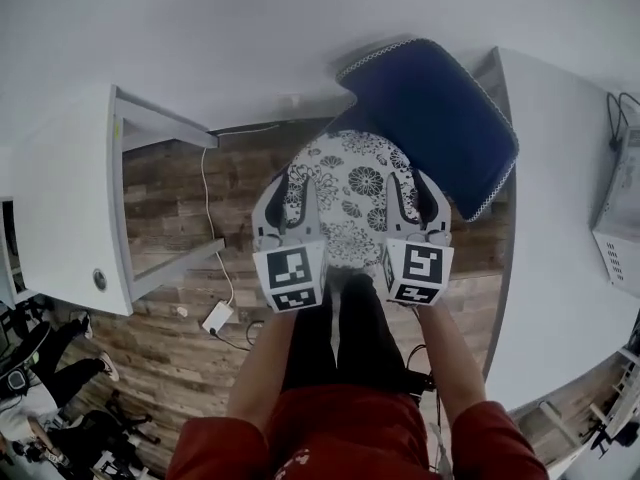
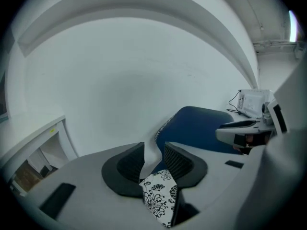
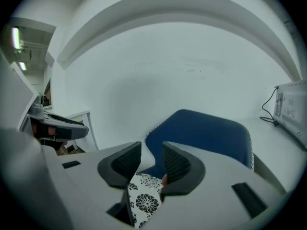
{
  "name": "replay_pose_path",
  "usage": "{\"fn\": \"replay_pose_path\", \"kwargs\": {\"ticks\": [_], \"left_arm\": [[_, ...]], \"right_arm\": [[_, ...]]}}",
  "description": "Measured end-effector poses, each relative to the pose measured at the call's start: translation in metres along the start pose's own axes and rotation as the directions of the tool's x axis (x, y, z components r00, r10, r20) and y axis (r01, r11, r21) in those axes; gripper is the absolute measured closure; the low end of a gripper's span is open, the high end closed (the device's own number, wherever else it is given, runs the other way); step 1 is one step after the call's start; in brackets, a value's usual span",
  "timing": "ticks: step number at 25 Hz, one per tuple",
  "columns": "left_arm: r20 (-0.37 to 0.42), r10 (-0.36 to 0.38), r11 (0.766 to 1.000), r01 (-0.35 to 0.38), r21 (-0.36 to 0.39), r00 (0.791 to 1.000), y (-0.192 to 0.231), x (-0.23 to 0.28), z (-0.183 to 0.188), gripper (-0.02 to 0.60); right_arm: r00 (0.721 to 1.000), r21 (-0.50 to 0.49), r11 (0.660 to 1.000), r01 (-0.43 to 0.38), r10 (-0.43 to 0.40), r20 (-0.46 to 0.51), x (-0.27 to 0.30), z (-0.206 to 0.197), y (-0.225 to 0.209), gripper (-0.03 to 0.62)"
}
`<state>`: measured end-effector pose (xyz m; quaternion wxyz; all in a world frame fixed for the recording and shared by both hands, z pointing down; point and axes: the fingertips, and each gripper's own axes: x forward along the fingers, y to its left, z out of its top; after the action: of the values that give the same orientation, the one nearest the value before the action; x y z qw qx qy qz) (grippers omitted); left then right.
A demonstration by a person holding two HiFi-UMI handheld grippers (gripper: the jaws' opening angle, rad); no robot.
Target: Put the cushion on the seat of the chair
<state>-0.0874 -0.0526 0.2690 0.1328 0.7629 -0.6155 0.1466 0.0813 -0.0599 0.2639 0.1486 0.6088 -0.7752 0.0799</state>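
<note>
- While the person's arms (image 1: 262, 363) reach forward, the left gripper (image 1: 297, 183) and the right gripper (image 1: 415, 183) hold a round white cushion with a black flower print (image 1: 355, 203) between them, one at each side edge.
- In the left gripper view, the left gripper (image 2: 154, 150) has its jaws drawn nearly together, pinching the cushion (image 2: 160, 195) deep in the throat. A slim gap shows at the tips.
- In the right gripper view, the right gripper (image 3: 152, 150) is likewise clamped on the cushion (image 3: 144, 198), its tips slightly apart.
- The cushion is held above the brown wooden plank floor (image 1: 170, 208). Its far edge overlaps the near edge of the blue padded chair with white-stitched trim (image 1: 435, 118); whether they touch cannot be told.
- A white desk (image 1: 60, 198) stands at the left and another white desk (image 1: 560, 218) at the right.
- A thin white cable (image 1: 208, 208) trails over the floor.
</note>
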Motion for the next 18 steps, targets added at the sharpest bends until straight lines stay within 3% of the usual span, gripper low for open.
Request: {"fn": "replay_pose_path", "kwargs": {"ticks": [11, 18], "left_arm": [[0.169, -0.006, 0.999, -0.002, 0.043, 0.986, 0.007, -0.058, 0.109, 0.448], [0.299, -0.027, 0.998, 0.008, 0.064, 0.954, 0.004, -0.096, 0.177, 0.448]], "right_arm": [[0.984, -0.021, 0.999, 0.027, -0.023, 0.179, -0.049, 0.117, -0.001, 0.447], [0.953, -0.055, 0.998, 0.043, -0.025, 0.303, -0.087, 0.191, 0.001, 0.447]]}}
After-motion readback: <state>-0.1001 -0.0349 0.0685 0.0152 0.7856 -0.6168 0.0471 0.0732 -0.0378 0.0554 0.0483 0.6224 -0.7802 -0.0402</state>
